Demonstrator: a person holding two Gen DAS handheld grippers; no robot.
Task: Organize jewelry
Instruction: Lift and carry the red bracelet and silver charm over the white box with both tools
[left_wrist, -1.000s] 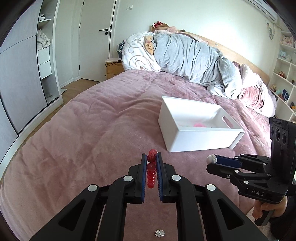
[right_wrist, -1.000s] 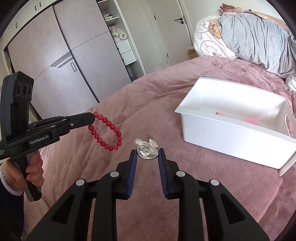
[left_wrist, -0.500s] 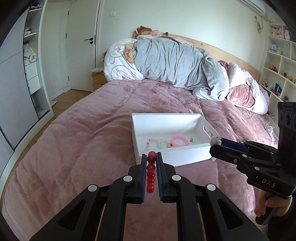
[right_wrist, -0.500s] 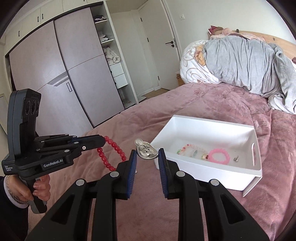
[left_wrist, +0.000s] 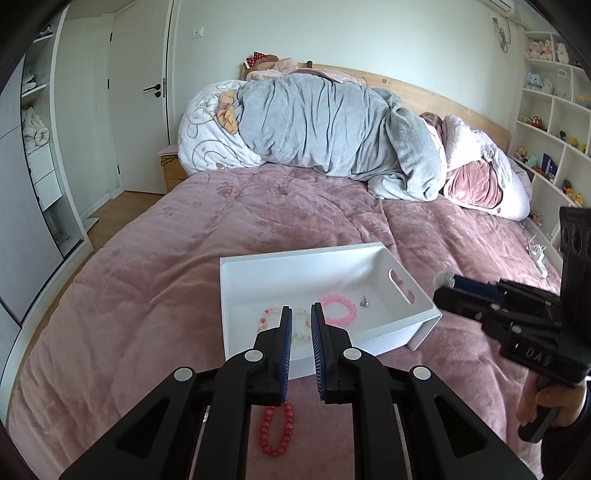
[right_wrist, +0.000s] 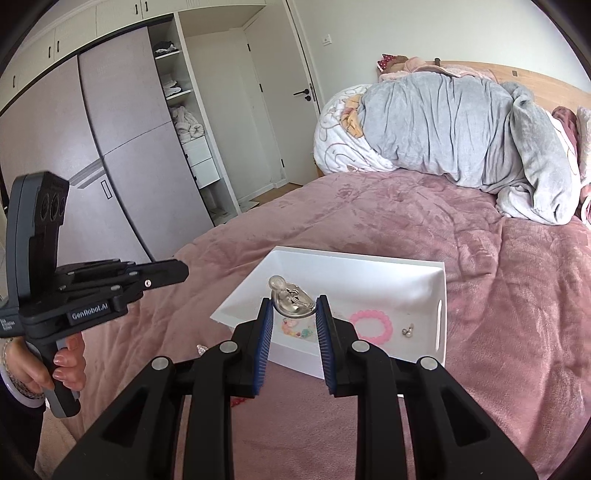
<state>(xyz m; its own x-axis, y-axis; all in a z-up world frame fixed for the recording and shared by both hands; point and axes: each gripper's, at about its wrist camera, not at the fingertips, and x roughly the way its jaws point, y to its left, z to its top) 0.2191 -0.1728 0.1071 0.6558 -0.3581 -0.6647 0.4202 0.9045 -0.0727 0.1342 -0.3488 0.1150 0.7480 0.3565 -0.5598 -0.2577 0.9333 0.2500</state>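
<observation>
Now | left gripper (left_wrist: 301, 334) fingers apart, over white bin (left_wrist: 421, 299) rim | right gripper (right_wrist: 294, 325) fingers clamped on silver brooch (right_wrist: 290, 302)

Left wrist cam faces the headboard, white bin (left_wrist: 417, 317) near, lower center. Right wrist cam aims left toward the wardrobe (right_wrist: 110, 155). Both share bin (right_wrist: 441, 295) and bed.

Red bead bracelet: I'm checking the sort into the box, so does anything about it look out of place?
Yes. The red bead bracelet lies on the pink bedspread under the empty left tongs, outside the white box, where the pink bracelet already sits.
</observation>
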